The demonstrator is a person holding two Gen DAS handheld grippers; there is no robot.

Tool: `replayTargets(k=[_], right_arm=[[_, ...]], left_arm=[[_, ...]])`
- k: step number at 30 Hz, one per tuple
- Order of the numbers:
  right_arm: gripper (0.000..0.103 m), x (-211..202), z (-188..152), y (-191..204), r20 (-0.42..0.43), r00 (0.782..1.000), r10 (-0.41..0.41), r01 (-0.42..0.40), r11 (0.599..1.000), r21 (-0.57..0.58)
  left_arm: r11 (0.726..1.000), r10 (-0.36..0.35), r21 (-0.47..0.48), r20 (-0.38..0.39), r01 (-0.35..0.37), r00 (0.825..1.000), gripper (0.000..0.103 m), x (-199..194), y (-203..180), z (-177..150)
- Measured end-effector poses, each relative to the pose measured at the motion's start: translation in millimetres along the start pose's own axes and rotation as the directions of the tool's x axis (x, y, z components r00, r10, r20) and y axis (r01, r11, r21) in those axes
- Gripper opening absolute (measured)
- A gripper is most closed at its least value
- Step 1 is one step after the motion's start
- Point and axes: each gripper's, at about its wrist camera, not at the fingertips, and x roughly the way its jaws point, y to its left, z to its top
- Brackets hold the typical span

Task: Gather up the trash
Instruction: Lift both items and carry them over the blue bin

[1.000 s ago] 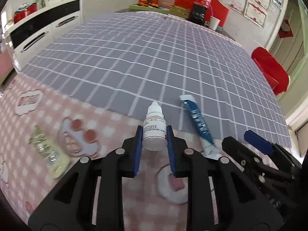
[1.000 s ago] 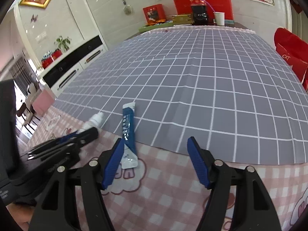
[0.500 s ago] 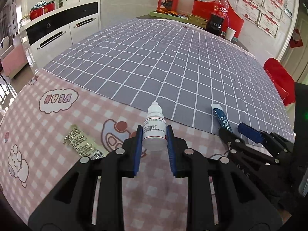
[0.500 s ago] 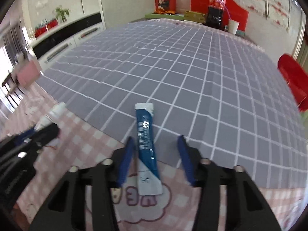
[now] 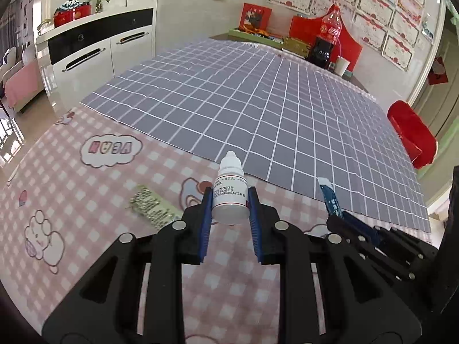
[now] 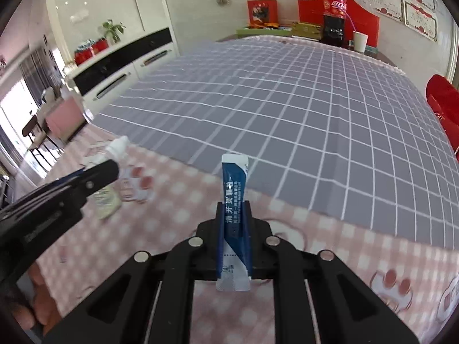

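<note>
My left gripper [image 5: 230, 205] is shut on a small white dropper bottle [image 5: 230, 195] and holds it above the pink checked cloth. My right gripper [image 6: 233, 215] is shut on a blue sachet [image 6: 233, 200], lifted off the table; the sachet also shows in the left wrist view [image 5: 330, 197]. A clear green-printed wrapper [image 5: 153, 207] lies on the pink cloth, left of the bottle. It also shows in the right wrist view [image 6: 107, 199] behind the left gripper's finger.
A grey grid cloth [image 5: 258, 109] covers the far table. A cola bottle [image 5: 327, 40], a paper cup [image 5: 342, 65] and boxes stand at the far end. A white cabinet [image 5: 94, 57] is at the left, a red chair [image 5: 413, 134] at the right.
My right gripper has closed on the blue sachet and lifted it off the table. Both grippers have risen and drawn back; the left still holds the bottle.
</note>
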Motion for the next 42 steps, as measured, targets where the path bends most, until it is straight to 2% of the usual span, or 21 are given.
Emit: replayTargets(k=[8,18,23,29,42], right_arm=[[0.012,-38.9,-12.2,35.2,0.065,0.995,0.076,-0.076,0.997,0.006],[0.012,-67.0,-24.7,94.1,0.1,0.986,0.135,-0.131,0.99,-0.05],[0.012,-72.4,-30.8,127.6,0.114,0.972,0.206,-0.199,0.977,-0.073],[0.012,-72.1,-34.9,175.5,0.105,0.952,0.288,-0.274,0.953,-0.127],[0.012,-62.5,-51.1,323.7,0.017,0.894,0.447,-0.424,0.858,-0.289]], left_arm=[[1.0,-0.021,-0.017,0.042,0.022,0.999,0.024,-39.4,19.8,-9.8],[0.999,0.005,-0.053,0.102,0.001,0.995,0.024,-91.2,63.6,-22.0],[0.995,0.04,-0.091,0.137,-0.028,0.99,0.024,-123.8,99.9,-31.5],[0.98,0.099,-0.187,0.159,-0.069,0.982,0.024,-156.9,159.9,-47.2],[0.929,0.216,-0.336,0.151,-0.156,0.965,0.024,-200.9,279.9,-84.1]])
